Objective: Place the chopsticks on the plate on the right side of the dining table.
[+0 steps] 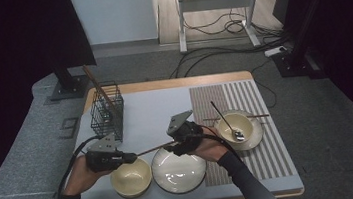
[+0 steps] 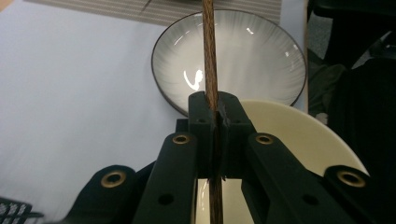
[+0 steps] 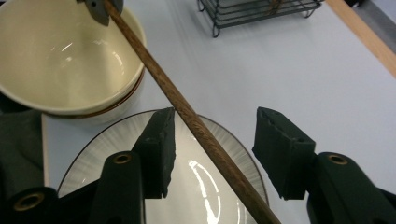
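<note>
The left gripper (image 1: 130, 157) is clamped tight on one end of a brown wooden chopstick (image 3: 187, 112), its jaws pressed together with the stick pinched between the pads. From there the chopstick runs level across to the right gripper (image 1: 169, 146), passing between that gripper's jaws. Those jaws stand partly open around it: in the right gripper view the stick lies close against one pad and well clear of the other, so it is not gripped there.

Directly beneath the right gripper sits a shallow grey ribbed plate (image 1: 194, 180) with a dark rim. Just below and beside the left gripper stands an empty cream bowl (image 1: 131, 181), touching or nearly touching the plate. Beyond the left gripper, toward the far side of the table, a black wire basket (image 1: 107, 112) holds another stick leaning upright. Off past the right gripper, on a striped mat (image 1: 252, 96), a second cream bowl (image 1: 246, 126) holds a metal spoon (image 1: 228, 123), with another chopstick (image 1: 259, 115) lying across its rim. Nothing blocks the span of stick between the two grippers.
</note>
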### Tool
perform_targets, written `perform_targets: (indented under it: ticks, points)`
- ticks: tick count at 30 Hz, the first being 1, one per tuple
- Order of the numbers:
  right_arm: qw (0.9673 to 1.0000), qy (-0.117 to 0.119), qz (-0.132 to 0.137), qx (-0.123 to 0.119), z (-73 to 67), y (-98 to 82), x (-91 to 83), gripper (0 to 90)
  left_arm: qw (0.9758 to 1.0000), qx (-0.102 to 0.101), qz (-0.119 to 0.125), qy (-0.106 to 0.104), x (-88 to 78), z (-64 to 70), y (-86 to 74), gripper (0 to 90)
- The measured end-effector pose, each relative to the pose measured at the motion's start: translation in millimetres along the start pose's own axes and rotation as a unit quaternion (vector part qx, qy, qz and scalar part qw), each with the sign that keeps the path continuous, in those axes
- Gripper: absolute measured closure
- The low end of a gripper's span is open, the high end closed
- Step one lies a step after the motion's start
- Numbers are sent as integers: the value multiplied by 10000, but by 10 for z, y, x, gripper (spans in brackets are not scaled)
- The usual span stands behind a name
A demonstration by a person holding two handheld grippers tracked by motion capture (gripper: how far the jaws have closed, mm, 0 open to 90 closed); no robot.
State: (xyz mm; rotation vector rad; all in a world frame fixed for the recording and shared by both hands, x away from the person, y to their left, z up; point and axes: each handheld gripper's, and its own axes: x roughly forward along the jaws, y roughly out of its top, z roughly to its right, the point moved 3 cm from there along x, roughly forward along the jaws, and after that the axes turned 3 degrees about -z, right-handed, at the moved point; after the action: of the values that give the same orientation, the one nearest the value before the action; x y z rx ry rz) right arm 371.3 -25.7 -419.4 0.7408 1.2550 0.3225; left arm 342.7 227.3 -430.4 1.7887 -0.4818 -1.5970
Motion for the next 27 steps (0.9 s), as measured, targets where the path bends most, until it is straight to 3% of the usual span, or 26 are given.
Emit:
perform_targets:
  ticks: [6,11,19,21,24,27]
  points:
    - [9999,42,-76,-70,-22,-29,2,625,10000,14,-27,-56,13,-2,18,855]
    - [9998,65,-119,-134,-33,-39,-12,649,10000,39,8,-40,11,1,30,851]
    - [9992,331,-81,-209,-46,-59,-69,732,9988,100,127,460,-6,-16,47,766]
    - [9985,480,-103,-256,-70,-67,-66,773,9976,101,120,680,2,-18,48,696]
    - [9978,582,-112,-281,-92,-68,-62,797,9961,55,99,872,21,-25,50,653]
    - [9968,731,-55,-325,-138,-57,-63,822,9946,-47,76,1030,45,-38,55,543]
